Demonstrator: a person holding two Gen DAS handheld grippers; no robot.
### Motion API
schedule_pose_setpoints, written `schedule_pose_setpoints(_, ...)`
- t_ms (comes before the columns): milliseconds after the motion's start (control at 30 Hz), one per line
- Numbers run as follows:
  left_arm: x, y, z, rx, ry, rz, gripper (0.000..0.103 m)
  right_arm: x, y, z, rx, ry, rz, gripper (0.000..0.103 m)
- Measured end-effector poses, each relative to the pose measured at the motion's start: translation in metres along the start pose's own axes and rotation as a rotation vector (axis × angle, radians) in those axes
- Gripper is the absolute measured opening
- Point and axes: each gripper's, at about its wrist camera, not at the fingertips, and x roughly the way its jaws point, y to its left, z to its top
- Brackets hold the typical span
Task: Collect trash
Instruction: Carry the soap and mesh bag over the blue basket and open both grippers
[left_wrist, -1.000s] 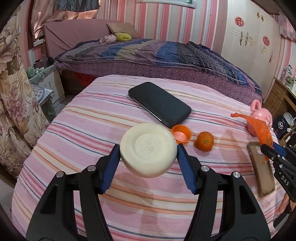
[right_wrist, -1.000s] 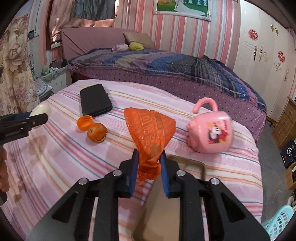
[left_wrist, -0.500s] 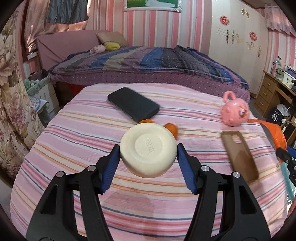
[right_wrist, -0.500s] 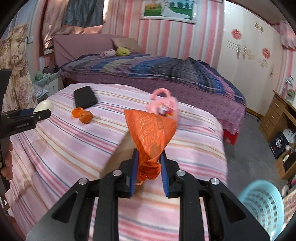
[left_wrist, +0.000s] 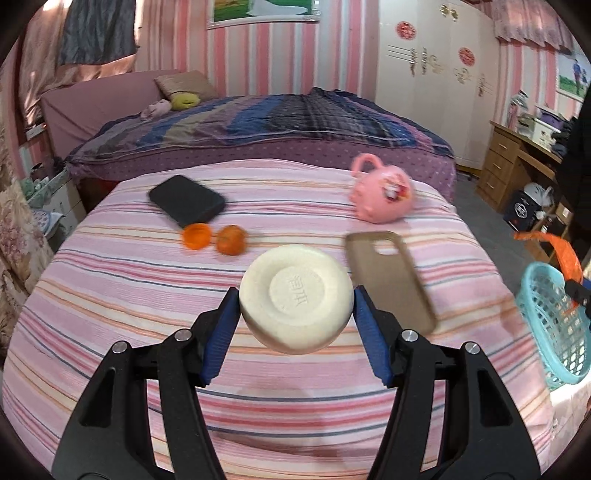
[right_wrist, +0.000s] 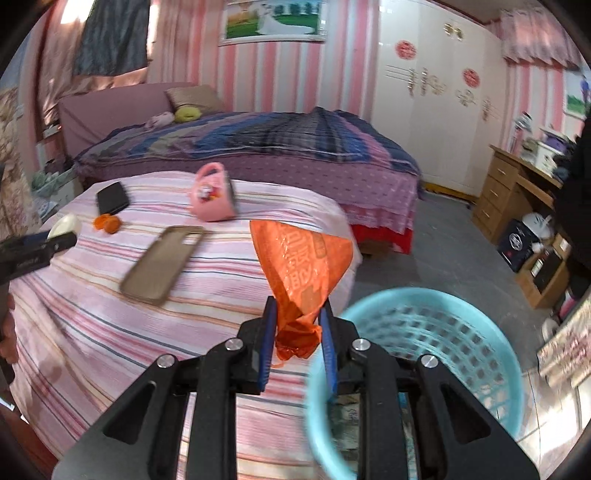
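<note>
Left wrist view: left gripper (left_wrist: 295, 314) is clamped on a round cream soap bar (left_wrist: 295, 297), jaws moderately wide, held above the striped bedspread (left_wrist: 110, 295). Ahead lie a brown phone case (left_wrist: 388, 273), a black phone (left_wrist: 186, 201), an orange cap (left_wrist: 197, 236) beside a tangerine (left_wrist: 231, 240), and a pink cup (left_wrist: 384, 194). The near stretch of bedspread is bare. Teal basket (left_wrist: 554, 325) sits off the bed's right edge.

Right wrist view: right gripper (right_wrist: 297, 325) is pinched tight on an orange wrapper (right_wrist: 303, 269), roughly at the bed's edge, just beside the basket rim (right_wrist: 369, 299). Basket contents look blurred, possibly paper.
</note>
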Motion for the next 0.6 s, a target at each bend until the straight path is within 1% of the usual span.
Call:
schedule_pose_setpoints(133, 0.004, -0.040, -0.005, 0.037, 0.005, -0.029, 0.061, 0.003, -0.036, -0.006, 0.021, 0.020, -0.059, 0.023)
schedule_pose_setpoints(267, 0.009, -0.077, -0.007, 0.046, 0.020, -0.084, 0.061, 0.002, -0.057, -0.009, 0.008, 0.044, -0.076, 0.023)
schedule_pose_setpoints(400, 0.010, -0.118, -0.009, 0.086, 0.006, -0.111, 0.061, 0.004, -0.086, -0.018, 0.031, 0.060, -0.075, 0.023)
schedule_pose_setpoints(467, 0.009, -0.137, -0.010, 0.094, 0.008, -0.140, 0.061, 0.005, -0.090, -0.023, 0.028, 0.069, -0.085, 0.023)
schedule_pose_setpoints(500, 0.010, -0.145, -0.010, 0.100, 0.008, -0.151, 0.061, 0.006, -0.099, -0.027, 0.028, 0.081, -0.093, 0.023)
schedule_pose_setpoints(600, 0.009, -0.176, -0.013, 0.137, 0.001, -0.180, 0.061, 0.007, -0.107, -0.031, 0.039, 0.091, -0.102, 0.023)
